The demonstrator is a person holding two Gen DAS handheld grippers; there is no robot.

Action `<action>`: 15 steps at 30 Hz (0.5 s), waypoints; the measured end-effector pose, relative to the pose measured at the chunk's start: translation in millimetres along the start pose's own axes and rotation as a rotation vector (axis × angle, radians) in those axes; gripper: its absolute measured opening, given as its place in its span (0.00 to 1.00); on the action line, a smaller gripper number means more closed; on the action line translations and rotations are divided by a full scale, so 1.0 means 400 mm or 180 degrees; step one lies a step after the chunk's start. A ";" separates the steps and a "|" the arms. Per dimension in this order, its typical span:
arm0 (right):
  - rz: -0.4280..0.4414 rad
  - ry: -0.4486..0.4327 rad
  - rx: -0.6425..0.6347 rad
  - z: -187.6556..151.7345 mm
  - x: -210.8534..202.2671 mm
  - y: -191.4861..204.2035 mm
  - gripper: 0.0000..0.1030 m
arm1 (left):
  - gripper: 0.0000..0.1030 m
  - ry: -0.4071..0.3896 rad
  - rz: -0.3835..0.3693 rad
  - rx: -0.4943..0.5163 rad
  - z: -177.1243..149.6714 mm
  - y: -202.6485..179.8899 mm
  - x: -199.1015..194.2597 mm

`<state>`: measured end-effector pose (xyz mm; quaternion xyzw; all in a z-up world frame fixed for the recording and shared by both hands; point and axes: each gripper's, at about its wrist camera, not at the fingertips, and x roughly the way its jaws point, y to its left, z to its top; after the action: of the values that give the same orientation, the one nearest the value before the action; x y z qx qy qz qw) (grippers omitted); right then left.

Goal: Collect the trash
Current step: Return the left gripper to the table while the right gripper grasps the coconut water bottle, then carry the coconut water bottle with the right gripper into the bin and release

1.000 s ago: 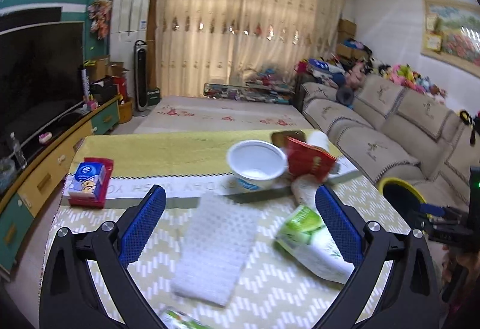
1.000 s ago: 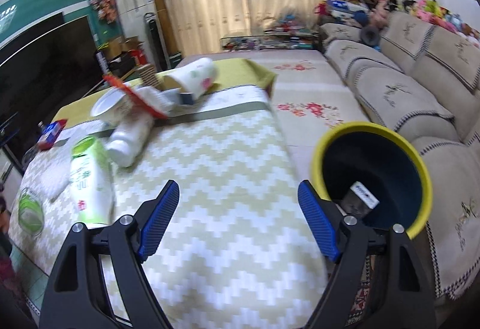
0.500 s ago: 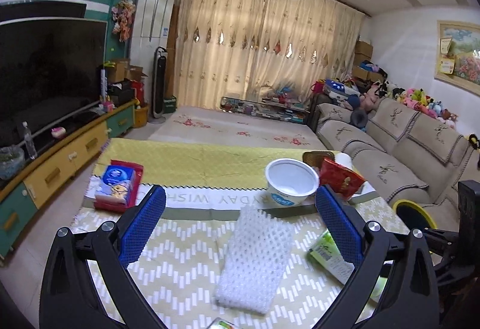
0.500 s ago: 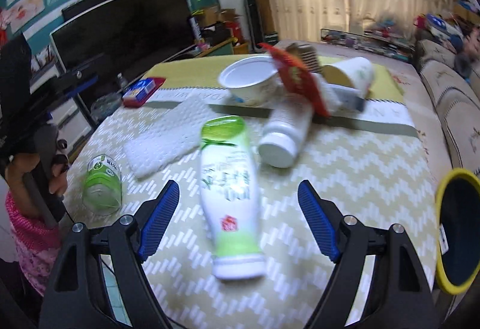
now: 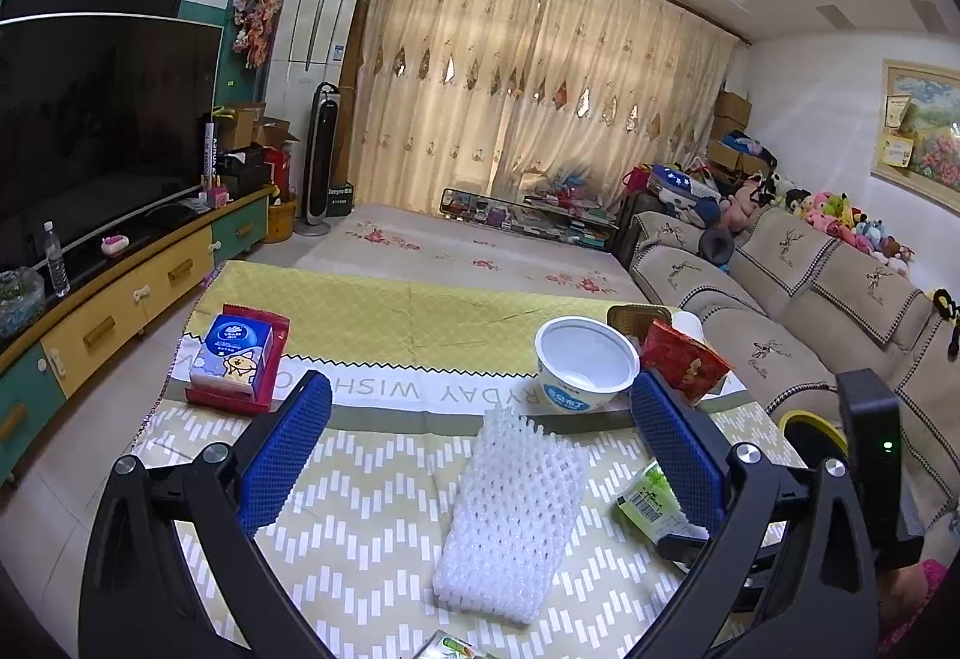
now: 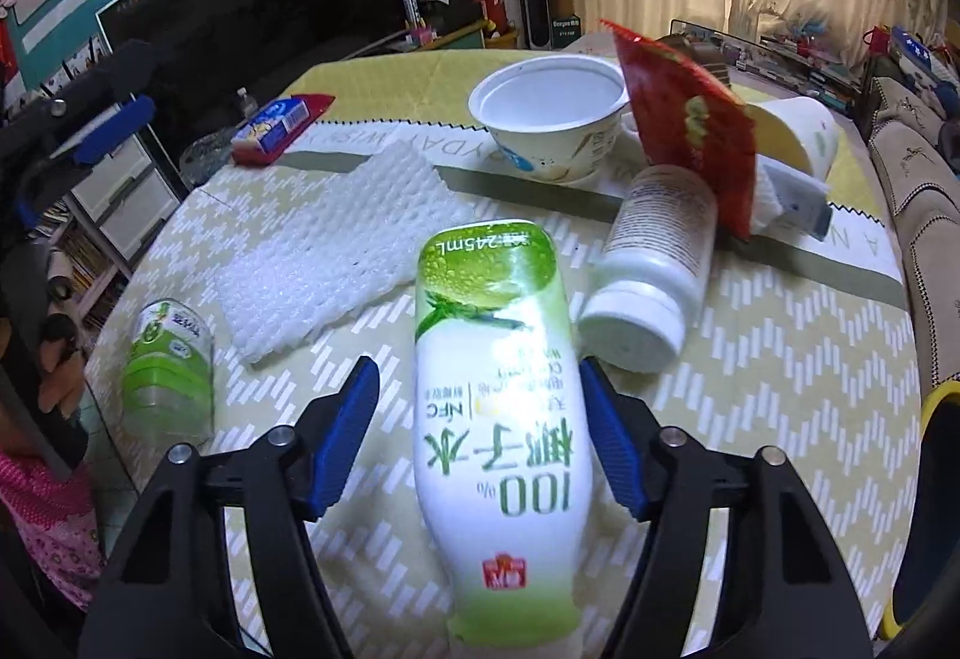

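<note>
A white and green coconut water bottle (image 6: 498,419) lies on the patterned tablecloth (image 6: 780,359), lengthwise between the blue pads of my right gripper (image 6: 477,371). Its jaws are closing; the right pad sits at the bottle's edge and a gap remains at the left pad. My left gripper (image 5: 480,389) is open above the table, with a white foam net (image 5: 510,515) lying on the cloth ahead of it. More trash lies around: a white bowl (image 6: 552,119), a red snack bag (image 6: 684,119), a white pill bottle (image 6: 654,263), a green can (image 6: 171,359) and a tipped paper cup (image 6: 798,131).
A yellow-rimmed dark bin (image 6: 936,509) stands off the table's right edge, by the sofa (image 5: 780,311). A blue tissue pack on a red tray (image 5: 234,359) sits at the table's far left. A TV cabinet (image 5: 120,299) runs along the left wall.
My right gripper swung from the bin over to the coconut water bottle, came down around it, and its jaws narrowed. The left gripper's view drifted slightly along the table and stayed open.
</note>
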<state>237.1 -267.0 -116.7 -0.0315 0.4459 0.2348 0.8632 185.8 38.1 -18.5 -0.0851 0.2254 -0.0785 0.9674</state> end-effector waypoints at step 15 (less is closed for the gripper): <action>0.0107 -0.0314 0.0281 -0.039 -0.109 -0.046 0.49 | 0.95 0.0048 -0.0033 0.0024 -0.007 -0.010 0.007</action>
<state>212.0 -304.0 -94.8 0.0257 0.4132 0.2307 0.8806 186.5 33.3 -21.3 -0.0821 0.2320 -0.0850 0.9655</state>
